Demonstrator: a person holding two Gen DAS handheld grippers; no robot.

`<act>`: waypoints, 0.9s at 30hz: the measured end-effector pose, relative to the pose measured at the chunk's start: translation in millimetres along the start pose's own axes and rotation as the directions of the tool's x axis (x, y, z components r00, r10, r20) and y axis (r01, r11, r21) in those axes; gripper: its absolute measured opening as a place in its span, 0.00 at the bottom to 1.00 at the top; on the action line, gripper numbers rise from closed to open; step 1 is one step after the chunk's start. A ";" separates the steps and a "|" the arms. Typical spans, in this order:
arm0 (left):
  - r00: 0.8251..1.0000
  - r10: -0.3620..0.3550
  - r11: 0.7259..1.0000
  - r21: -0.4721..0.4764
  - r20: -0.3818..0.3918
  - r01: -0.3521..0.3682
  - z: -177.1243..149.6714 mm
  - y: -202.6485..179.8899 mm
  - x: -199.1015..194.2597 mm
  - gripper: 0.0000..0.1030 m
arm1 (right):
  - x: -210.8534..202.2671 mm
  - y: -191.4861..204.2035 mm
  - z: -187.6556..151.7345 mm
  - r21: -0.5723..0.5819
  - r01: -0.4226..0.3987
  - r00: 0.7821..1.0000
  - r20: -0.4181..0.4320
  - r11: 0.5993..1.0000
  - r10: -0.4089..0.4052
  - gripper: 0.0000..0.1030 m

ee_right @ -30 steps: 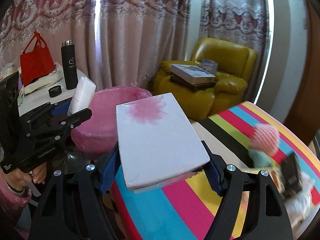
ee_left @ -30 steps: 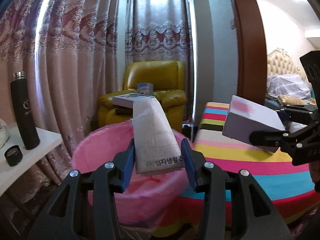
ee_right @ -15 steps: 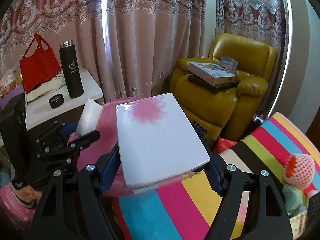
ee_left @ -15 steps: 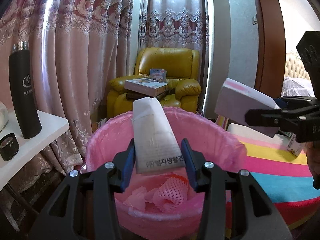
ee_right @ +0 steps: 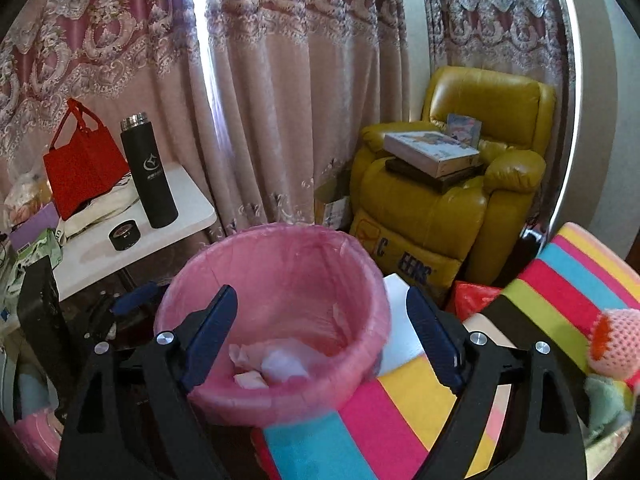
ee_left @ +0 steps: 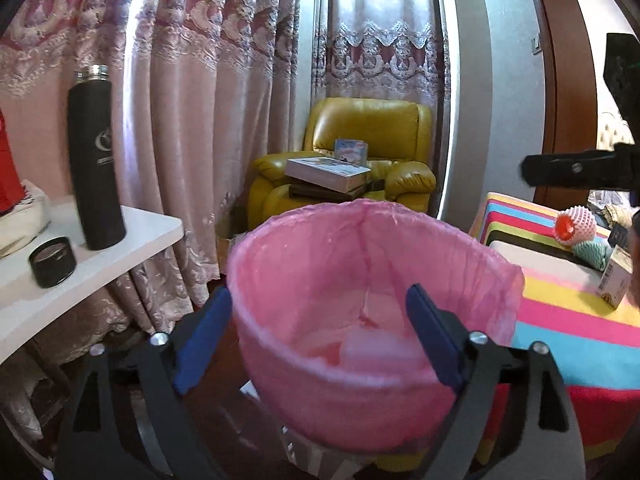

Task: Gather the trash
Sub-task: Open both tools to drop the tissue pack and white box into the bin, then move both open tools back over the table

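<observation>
The step in hand seems to be the drop of trash into the bin [ee_left: 372, 292], which fills the lower middle of both wrist views and is lined with a pink bag. The left gripper [ee_left: 316, 336] has its jaws opening wide, with nothing between them, only the mouth of the bin behind. The right gripper [ee_right: 324, 336] is also opening, and its jaws are empty too; in the left view one black finger of it shows at the right edge, above the striped cloth [ee_left: 560, 320]. At the bottom of the bin lie pale crumpled pieces of trash [ee_right: 272, 360], so this delivery looks done. I judge that the next move calls for both grippers to lift away from the bin and turn toward the right of the frame, where more things wait on the striped cloth: a small box [ee_left: 618, 276] and a knitted toy [ee_left: 576, 226]; whether these are trash I cannot tell. The room for moving is narrow. The corner of the white table [ee_left: 152, 232] stands just beside the bin at the left, with a tall black bottle [ee_left: 94, 160] near its edge that could tip. The edge of the striped surface touches or nearly touches the bin at the right. Behind the bin, in the upper middle, stands a yellow armchair [ee_left: 360, 160], well apart.
</observation>
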State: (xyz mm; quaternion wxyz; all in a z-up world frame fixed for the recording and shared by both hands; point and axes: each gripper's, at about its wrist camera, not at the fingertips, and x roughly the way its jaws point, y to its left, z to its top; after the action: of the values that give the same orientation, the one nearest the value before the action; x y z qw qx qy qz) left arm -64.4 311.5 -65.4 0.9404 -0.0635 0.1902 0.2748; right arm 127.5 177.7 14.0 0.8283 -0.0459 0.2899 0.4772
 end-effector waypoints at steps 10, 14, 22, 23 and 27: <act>0.993 -0.098 0.994 0.047 0.060 0.095 -7.6 -65.0 -48.4 0.95 | -75.2 -30.9 -60.0 0.001 0.152 0.988 -0.010 0.988 -0.152 0.79; 0.979 -0.205 0.976 0.087 0.021 0.202 -6.7 -105.0 -48.7 0.95 | -108.0 -57.3 -92.3 0.039 0.243 0.970 -0.027 0.969 -0.242 0.79; 0.921 -0.374 0.903 0.186 -0.110 0.389 -12.5 -193.9 -45.7 0.95 | -173.0 -120.0 -146.1 0.191 0.379 0.925 -0.054 0.906 -0.376 0.79; 0.912 -0.390 0.892 0.192 -0.126 0.408 -11.3 -204.8 -43.7 0.95 | -178.4 -124.9 -151.9 0.201 0.393 0.919 -0.059 0.897 -0.389 0.79; 0.894 -0.430 0.863 0.235 -0.122 0.447 -4.5 -247.0 -40.6 0.95 | -206.4 -152.5 -178.7 0.251 0.473 0.880 -0.089 0.845 -0.466 0.79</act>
State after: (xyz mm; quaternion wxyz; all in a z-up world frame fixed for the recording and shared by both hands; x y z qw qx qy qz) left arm 36.2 82.8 -49.9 0.9716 0.0081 0.2351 0.0245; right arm 96.5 -125.4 -56.3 0.9147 -0.0103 0.3412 0.2164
